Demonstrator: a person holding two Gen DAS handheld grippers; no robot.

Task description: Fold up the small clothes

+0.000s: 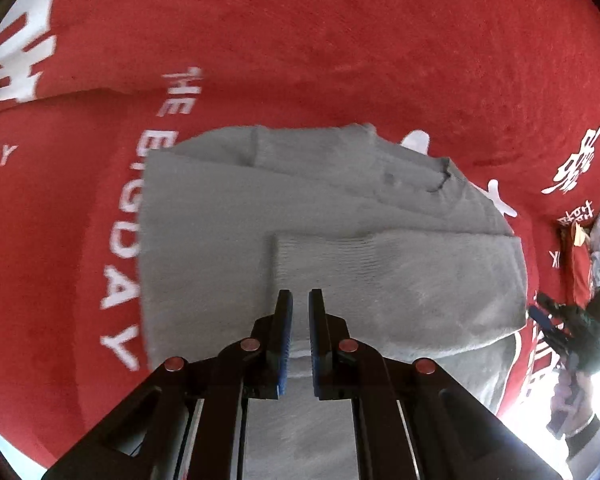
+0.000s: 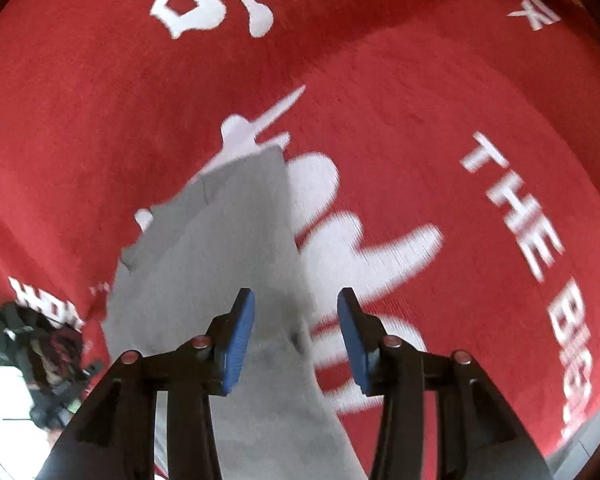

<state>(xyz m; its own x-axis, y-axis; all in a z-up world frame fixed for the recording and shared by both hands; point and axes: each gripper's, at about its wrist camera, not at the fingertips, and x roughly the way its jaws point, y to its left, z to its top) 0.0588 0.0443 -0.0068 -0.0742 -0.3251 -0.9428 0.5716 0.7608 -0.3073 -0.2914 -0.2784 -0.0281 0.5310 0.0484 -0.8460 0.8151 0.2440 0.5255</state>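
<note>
The grey garment [image 1: 332,240] lies partly folded on the red cloth [image 1: 340,40]; left gripper [image 1: 300,300] jaws nearly together and empty, right gripper [image 2: 296,300] jaws apart over its edge, probably regrasping next.

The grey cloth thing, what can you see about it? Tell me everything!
The grey cloth looks soft and fuzzy, like a small knitted garment. It lies folded in layers on the red cloth with white letters, with a ribbed band across the top fold. The left claw is shut just above it; whether it touches is unclear.
</note>
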